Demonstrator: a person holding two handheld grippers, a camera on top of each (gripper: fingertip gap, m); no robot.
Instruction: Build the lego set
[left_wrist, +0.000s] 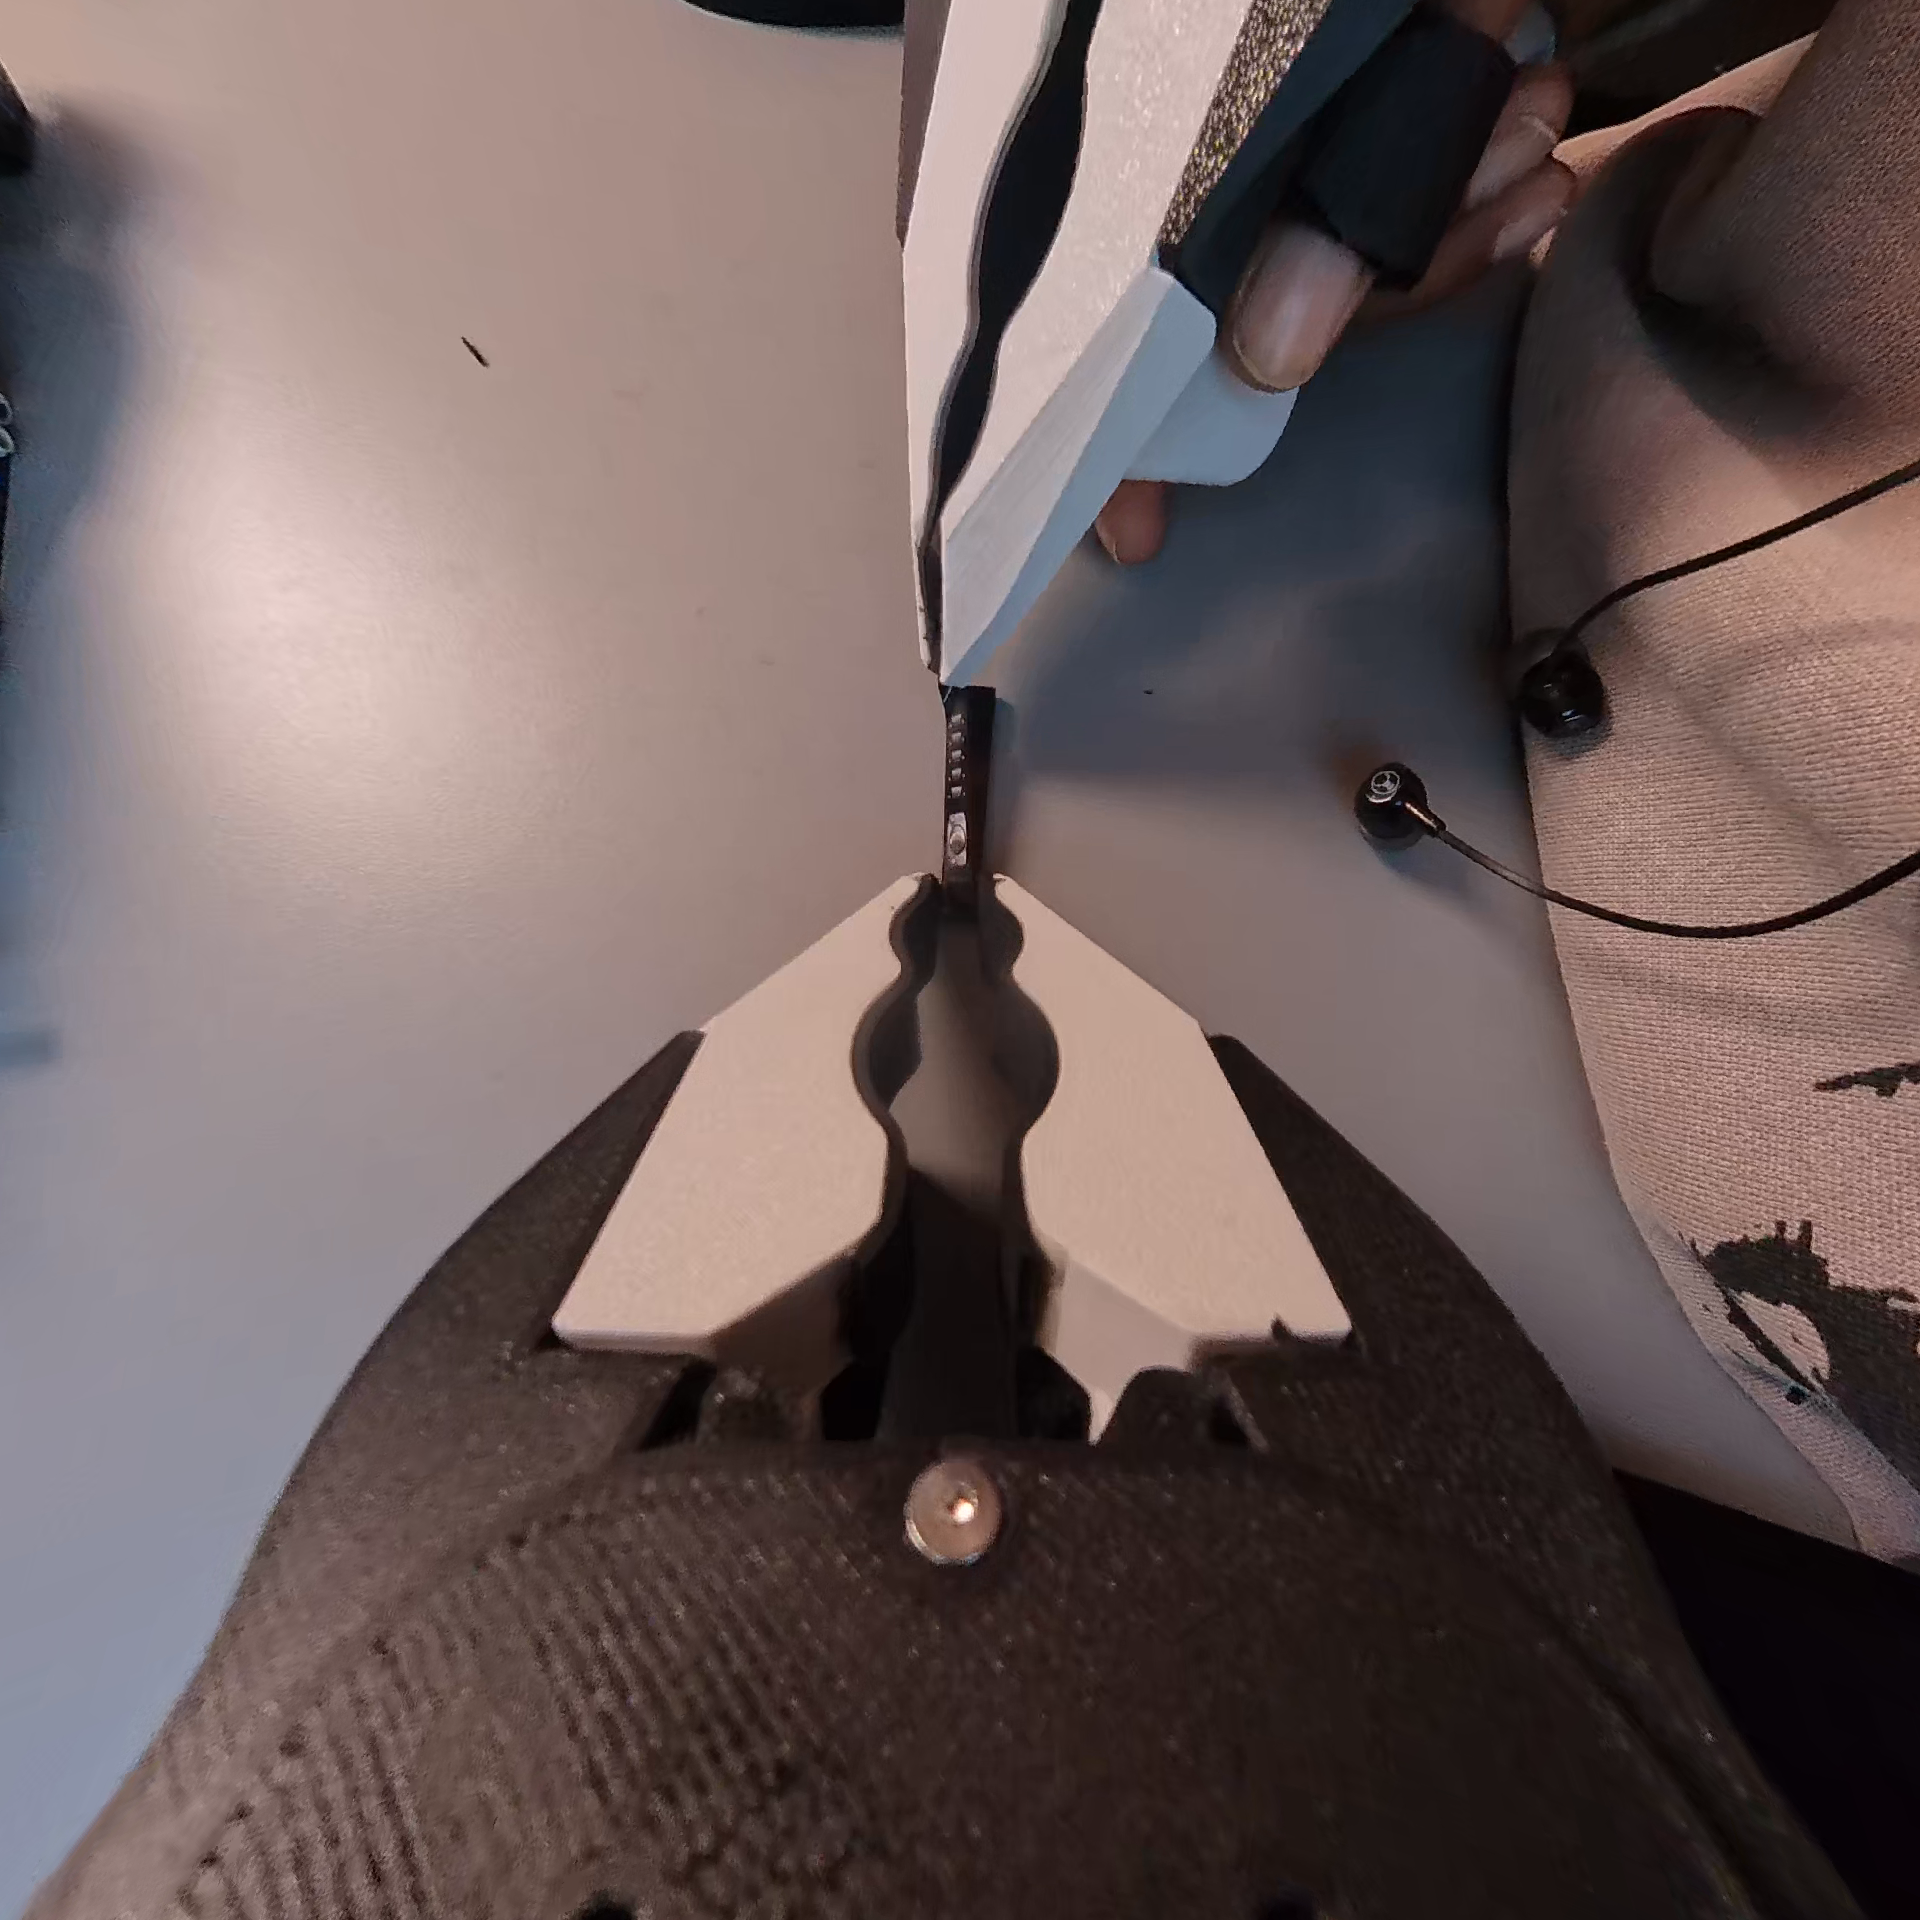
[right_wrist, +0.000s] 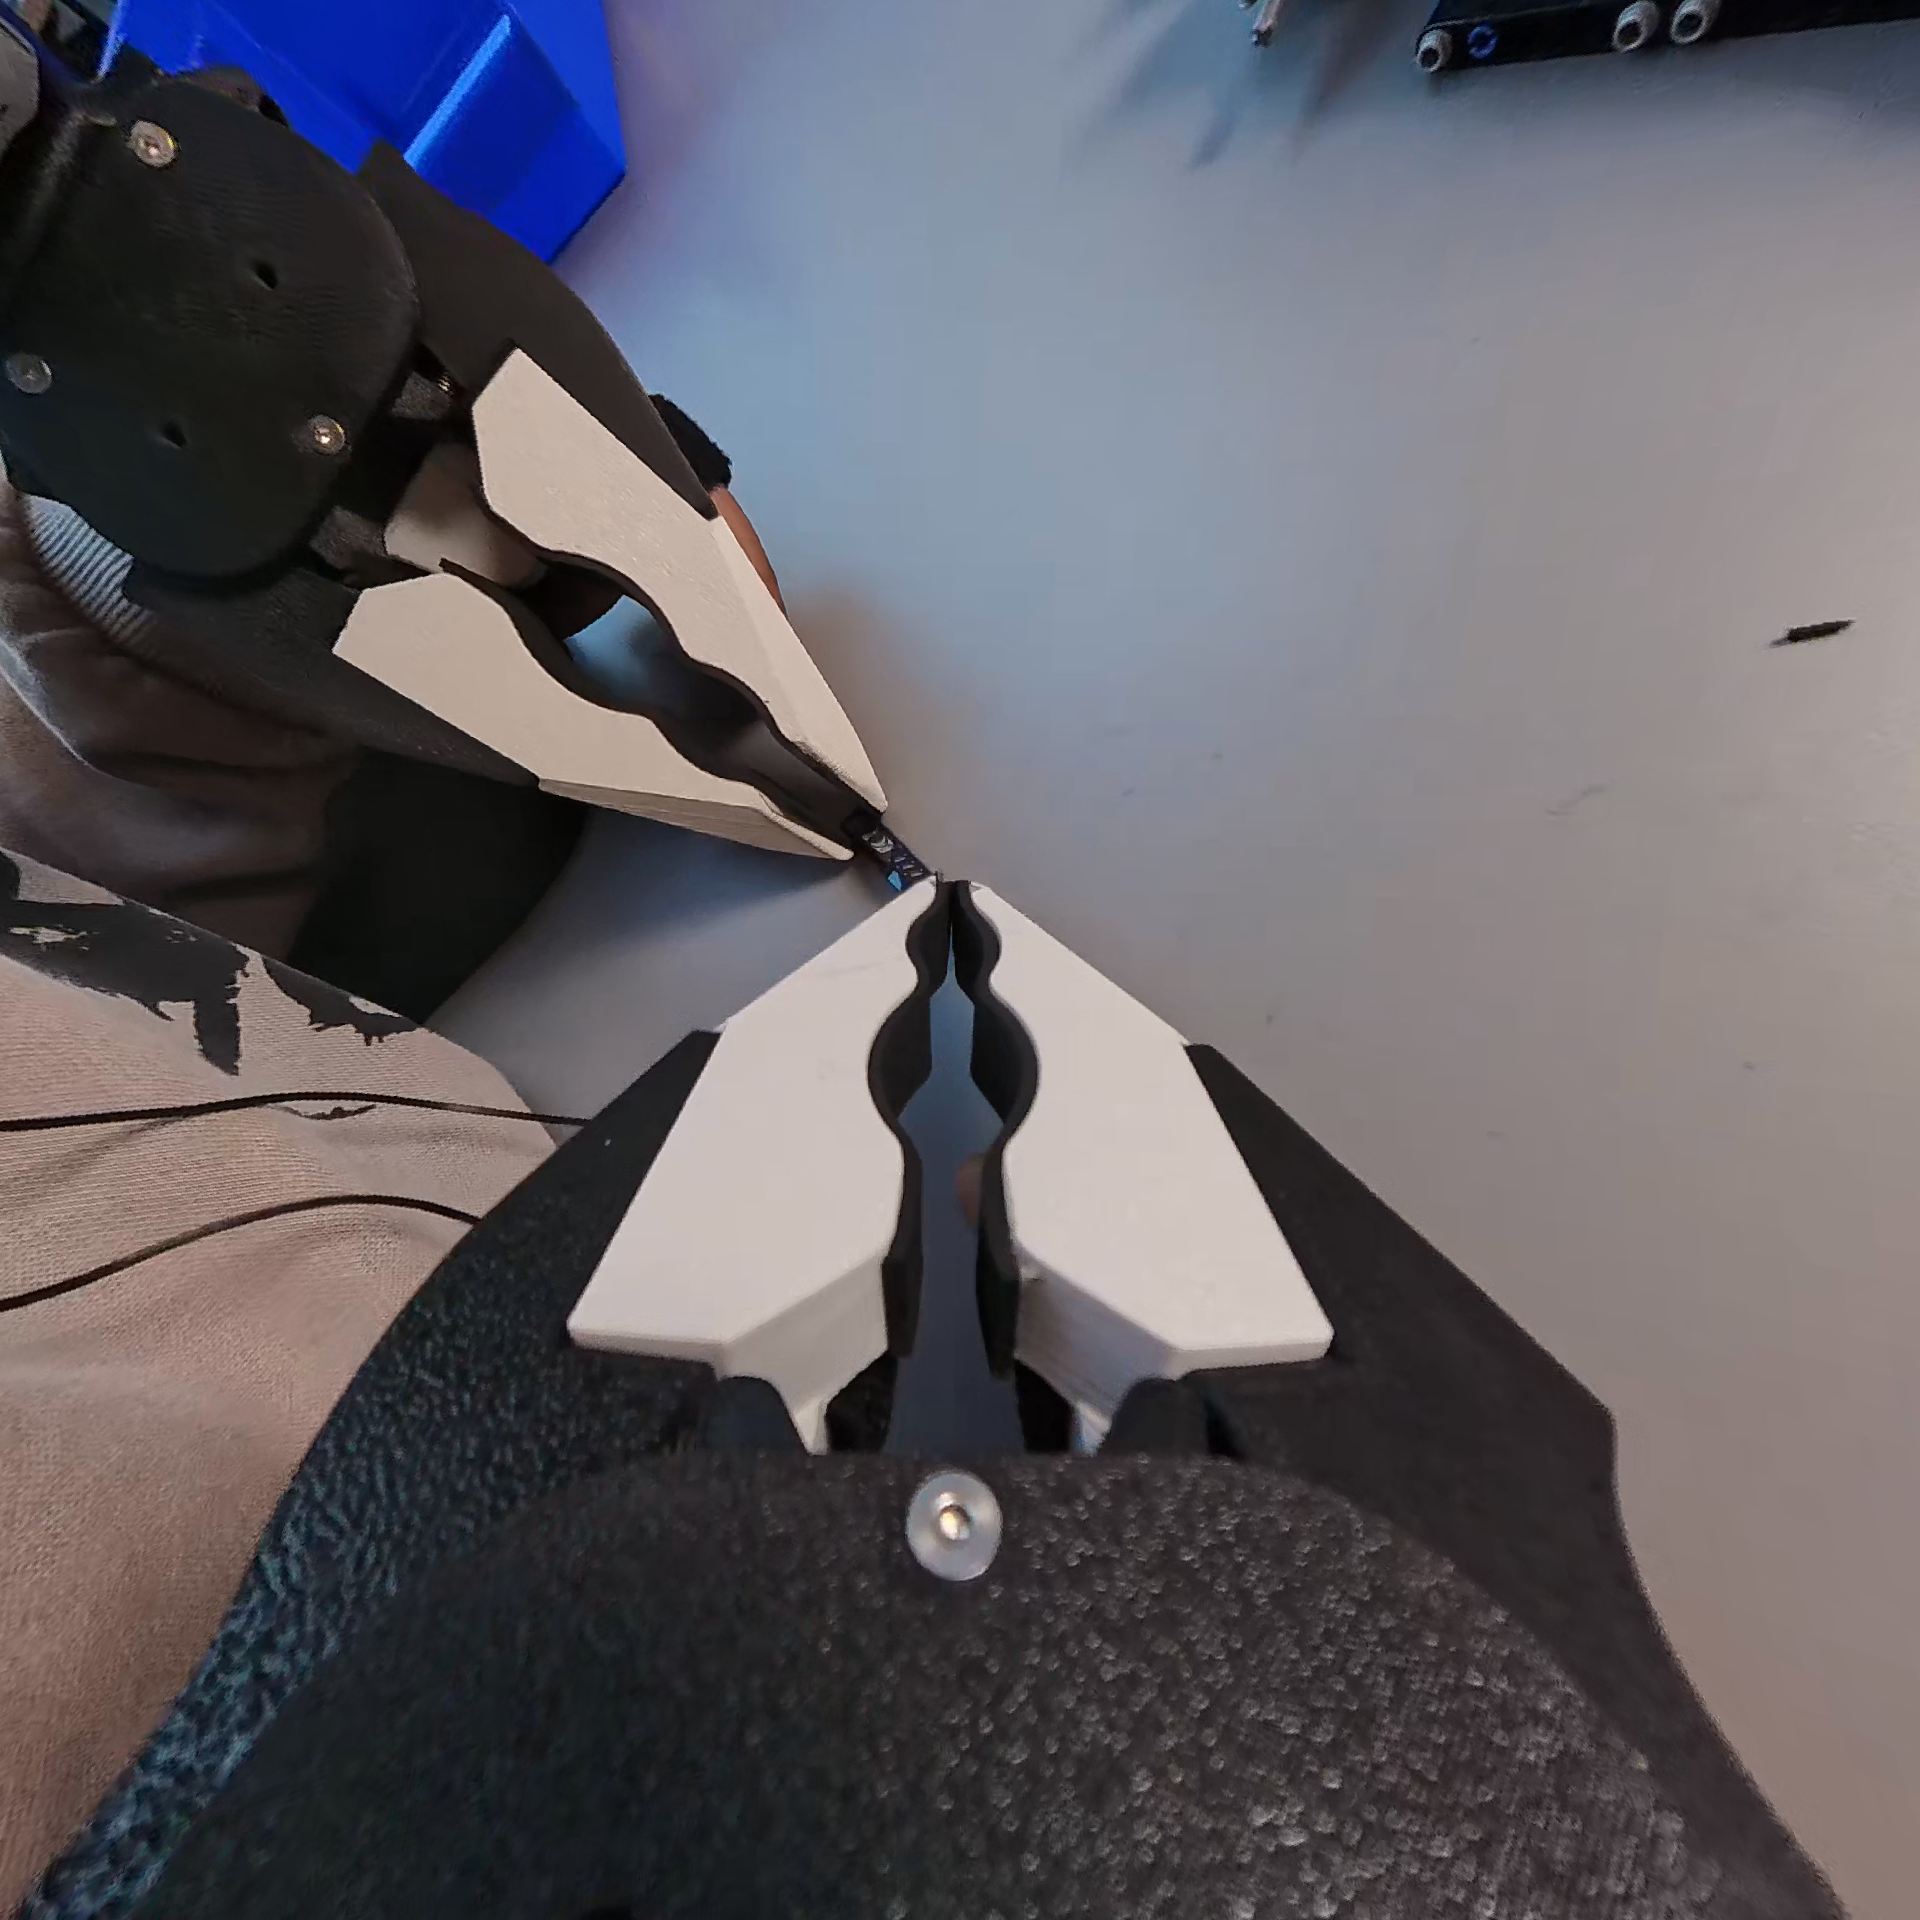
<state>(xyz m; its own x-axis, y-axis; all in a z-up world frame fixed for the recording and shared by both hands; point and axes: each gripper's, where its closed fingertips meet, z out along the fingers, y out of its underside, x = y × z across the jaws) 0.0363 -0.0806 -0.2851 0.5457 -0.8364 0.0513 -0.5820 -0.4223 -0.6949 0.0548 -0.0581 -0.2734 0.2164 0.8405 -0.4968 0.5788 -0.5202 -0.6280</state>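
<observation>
I had both the left tongs (left_wrist: 958, 885) and right tongs (right_wrist: 948, 886) pinching one thin black piece (left_wrist: 966, 774) above the worktop (left_wrist: 416, 623); any twist could have snapped it free

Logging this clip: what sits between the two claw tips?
A small black lego piece bridges the left claw and right claw, pinched at both ends; clearest in the left wrist view.
</observation>
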